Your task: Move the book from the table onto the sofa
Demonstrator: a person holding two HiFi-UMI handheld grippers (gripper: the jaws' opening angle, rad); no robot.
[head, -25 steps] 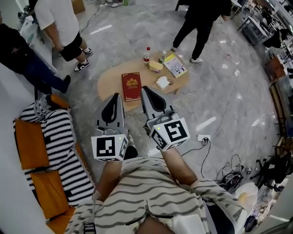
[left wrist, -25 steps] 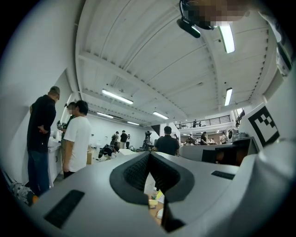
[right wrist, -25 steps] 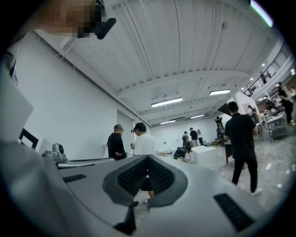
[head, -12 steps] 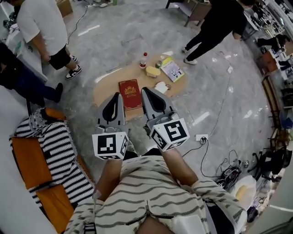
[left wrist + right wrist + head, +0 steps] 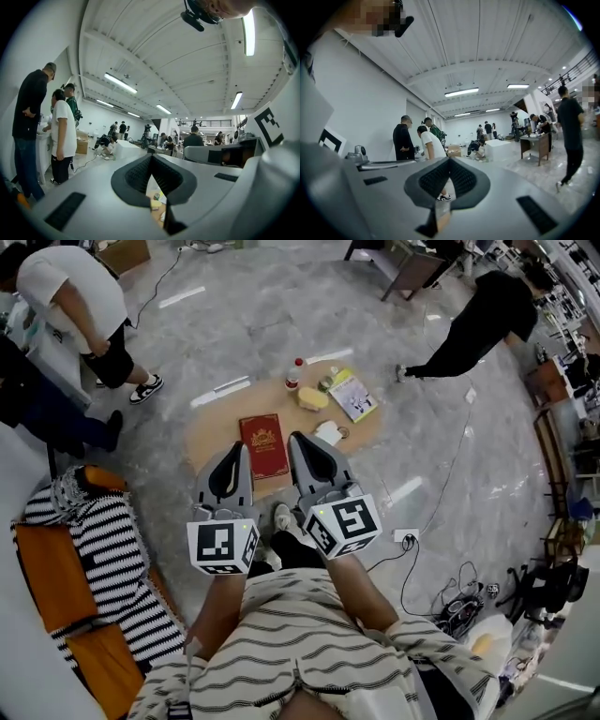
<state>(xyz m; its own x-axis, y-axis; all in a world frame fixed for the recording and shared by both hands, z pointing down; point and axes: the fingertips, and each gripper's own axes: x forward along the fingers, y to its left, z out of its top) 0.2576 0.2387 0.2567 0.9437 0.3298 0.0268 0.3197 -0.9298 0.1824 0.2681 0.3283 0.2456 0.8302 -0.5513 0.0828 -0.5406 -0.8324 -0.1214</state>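
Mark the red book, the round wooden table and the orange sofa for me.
red hardcover book [image 5: 265, 442], head view, middle of its cover.
low round wooden table [image 5: 208, 424], head view, bare top left of the book.
orange sofa with a striped throw [image 5: 42, 563], head view, bare orange cushion.

The left tongs [image 5: 239, 454] and right tongs [image 5: 302, 448] are held level, side by side, jaws closed and empty.

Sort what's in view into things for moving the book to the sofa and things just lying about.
For the job: red hardcover book; low round wooden table; orange sofa with striped throw; left gripper, right gripper.
Lying about: red-capped bottle; yellow-edged booklet; white cup; pale yellow block.
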